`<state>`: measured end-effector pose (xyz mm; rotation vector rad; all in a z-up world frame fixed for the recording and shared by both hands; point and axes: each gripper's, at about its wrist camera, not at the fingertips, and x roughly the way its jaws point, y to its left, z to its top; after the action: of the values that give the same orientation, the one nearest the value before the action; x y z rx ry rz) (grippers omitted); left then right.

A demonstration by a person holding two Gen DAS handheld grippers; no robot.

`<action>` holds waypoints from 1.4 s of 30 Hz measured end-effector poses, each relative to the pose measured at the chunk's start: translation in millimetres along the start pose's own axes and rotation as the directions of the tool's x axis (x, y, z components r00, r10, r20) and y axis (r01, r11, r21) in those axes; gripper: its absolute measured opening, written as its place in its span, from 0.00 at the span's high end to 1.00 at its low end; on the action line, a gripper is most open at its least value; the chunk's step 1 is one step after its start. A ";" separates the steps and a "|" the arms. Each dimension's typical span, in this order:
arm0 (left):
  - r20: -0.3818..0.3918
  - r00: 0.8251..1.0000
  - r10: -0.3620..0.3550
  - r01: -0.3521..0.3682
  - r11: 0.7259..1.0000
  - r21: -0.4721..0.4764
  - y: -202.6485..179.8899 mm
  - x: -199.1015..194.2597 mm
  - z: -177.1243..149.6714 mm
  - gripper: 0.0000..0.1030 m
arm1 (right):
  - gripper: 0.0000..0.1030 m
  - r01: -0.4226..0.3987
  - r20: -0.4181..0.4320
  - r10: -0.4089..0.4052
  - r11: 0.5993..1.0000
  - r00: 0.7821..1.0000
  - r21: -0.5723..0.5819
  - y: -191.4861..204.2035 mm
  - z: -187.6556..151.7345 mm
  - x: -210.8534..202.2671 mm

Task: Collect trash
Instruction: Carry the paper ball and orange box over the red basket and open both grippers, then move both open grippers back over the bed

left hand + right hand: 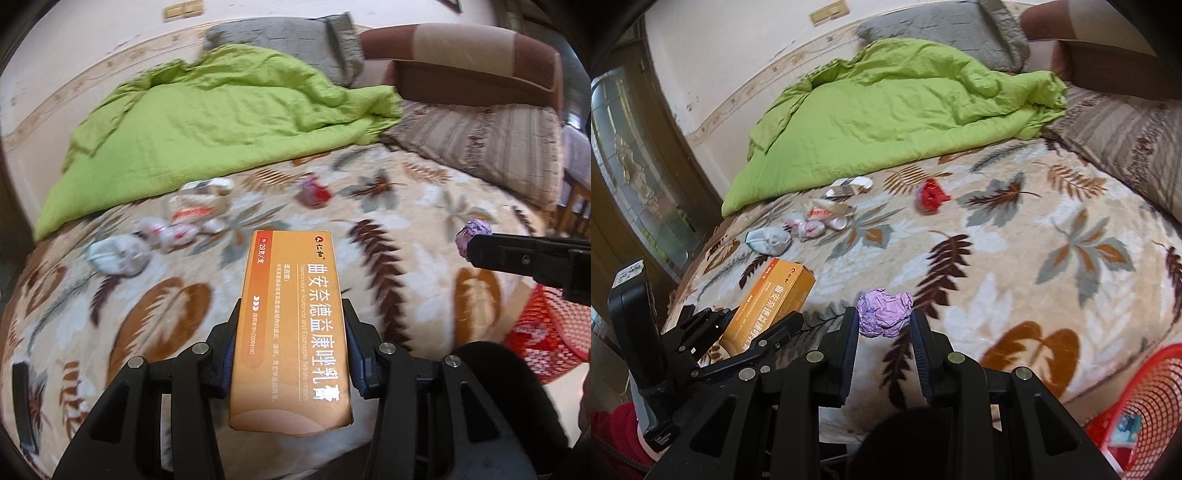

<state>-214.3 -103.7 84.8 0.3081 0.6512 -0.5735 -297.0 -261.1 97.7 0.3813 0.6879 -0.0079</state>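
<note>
My left gripper [291,314] is shut on an orange medicine carton [290,328], held lengthwise above the leaf-patterned bed; the same carton [772,302] and the left gripper [738,325] show at the lower left of the right wrist view. My right gripper [884,317] is shut on a crumpled lilac paper ball [884,312], which also shows at the tip of the right gripper [476,240] in the left wrist view. Loose trash lies farther up the bed: white crumpled wrappers [809,221], a grey-white wad [768,240] and a red crumpled wrapper [932,199].
A red mesh basket [1145,406] stands off the bed's lower right corner, with a small card inside. A green quilt [886,107] is heaped at the far side, with a grey pillow [942,29] behind and a striped pillow [1126,144] at right. A glass-panelled door [631,166] stands left.
</note>
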 end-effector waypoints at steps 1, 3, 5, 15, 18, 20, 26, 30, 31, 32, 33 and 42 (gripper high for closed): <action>0.003 1.000 -0.026 0.026 1.000 0.014 -6.4 -1.4 3.6 0.56 | 0.70 0.012 0.009 -0.012 1.000 1.000 0.011 -5.8 -0.9 -8.5; 0.005 0.996 -0.093 0.093 0.994 0.060 -23.5 -5.0 12.4 0.56 | 0.70 0.046 0.029 -0.047 0.998 0.998 0.040 -20.1 -3.5 -27.3; 0.007 0.985 -0.171 0.170 0.981 0.098 -42.7 -9.8 21.5 0.56 | 0.70 0.077 0.045 -0.081 0.994 0.996 0.083 -38.0 -8.2 -47.5; -0.131 0.861 -0.492 0.509 0.839 0.194 -155.2 -15.2 46.3 0.56 | 0.70 0.309 0.069 -0.348 0.894 0.935 0.326 -148.3 -47.2 -146.5; -0.198 0.796 -0.572 0.603 0.773 0.195 -192.0 -12.8 50.1 0.56 | 0.69 0.339 0.051 -0.389 0.852 0.920 0.399 -176.7 -61.1 -166.3; -0.233 0.767 -0.598 0.639 0.746 0.188 -212.6 -9.2 50.9 0.56 | 0.68 0.349 0.050 -0.409 0.832 0.911 0.431 -188.1 -68.1 -175.5; -0.323 0.718 -0.616 0.687 0.703 0.185 -266.7 6.1 49.3 0.37 | 0.63 0.369 0.018 -0.431 0.793 0.902 0.485 -214.2 -83.0 -184.5; -0.331 0.716 -0.615 0.688 0.703 0.180 -266.0 7.1 45.5 0.33 | 0.42 0.391 0.013 -0.455 0.779 0.890 0.491 -217.6 -83.4 -186.1; -0.324 0.724 -0.609 0.680 0.709 0.186 -261.3 6.2 45.4 0.33 | 0.42 0.392 0.015 -0.455 0.781 0.890 0.486 -217.1 -82.7 -185.7; -0.314 0.732 -0.605 0.673 0.715 0.191 -256.6 5.5 46.3 0.33 | 0.42 0.390 0.018 -0.453 0.786 0.891 0.480 -215.5 -80.9 -184.6; -0.298 0.743 -0.600 0.662 0.723 0.197 -248.7 3.1 47.2 0.33 | 0.42 0.383 0.023 -0.447 0.791 0.894 0.477 -213.9 -78.5 -183.6; -0.144 0.864 -0.482 0.503 0.842 0.197 -155.6 -7.4 45.2 0.33 | 0.42 0.255 0.058 -0.290 0.907 0.955 0.334 -153.0 -43.2 -124.2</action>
<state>-289.1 -245.5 109.4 0.3852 0.7568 -1.1443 -440.1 -403.2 92.2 0.5926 0.6294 -0.4108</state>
